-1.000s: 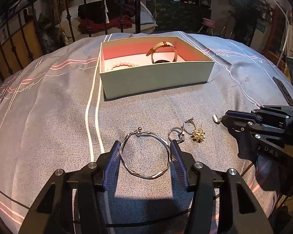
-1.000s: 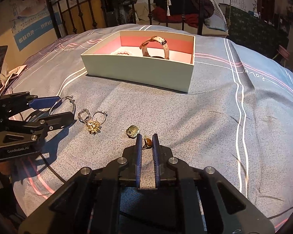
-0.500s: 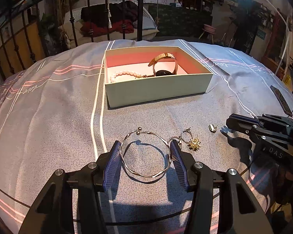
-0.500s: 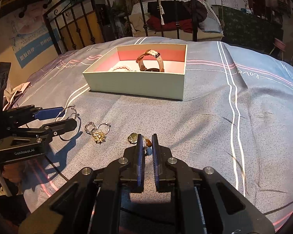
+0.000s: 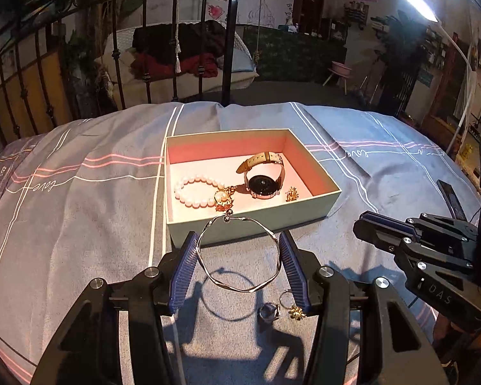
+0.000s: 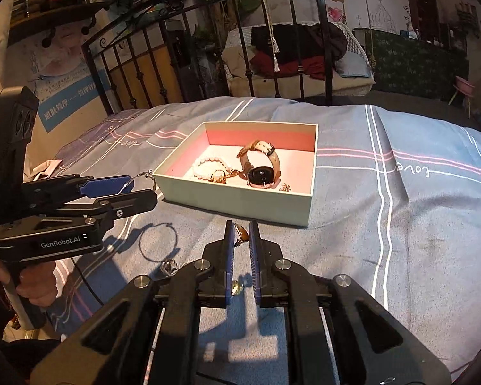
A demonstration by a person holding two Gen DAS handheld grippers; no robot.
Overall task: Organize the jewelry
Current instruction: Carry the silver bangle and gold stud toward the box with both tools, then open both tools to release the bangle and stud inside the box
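My left gripper [image 5: 239, 250] is shut on a thin silver bangle [image 5: 240, 253] and holds it in the air, near the front wall of the pale green box [image 5: 256, 224]. My right gripper [image 6: 241, 235] is shut on a small amber earring [image 6: 242, 234], also lifted, in front of the box [image 6: 240, 205]. The box holds a pearl bracelet [image 5: 189, 192], a watch with a tan strap [image 5: 263, 183] and a gold flower earring [image 5: 291, 194]. A silver ring [image 5: 267, 311] and a gold flower earring on a hoop [image 5: 293, 309] lie on the bedspread below.
The bedspread [image 5: 80, 208] is grey-blue with white and pink stripes. A black iron bed frame [image 5: 231, 48] stands behind the box. A dark phone [image 5: 450, 199] lies at the right. A small greenish stud [image 6: 235, 287] lies on the cloth under my right gripper.
Both grippers have risen from the bedspread and moved towards the box. The bangle has left the cloth in my left gripper, and the amber earring has lifted in my right gripper.
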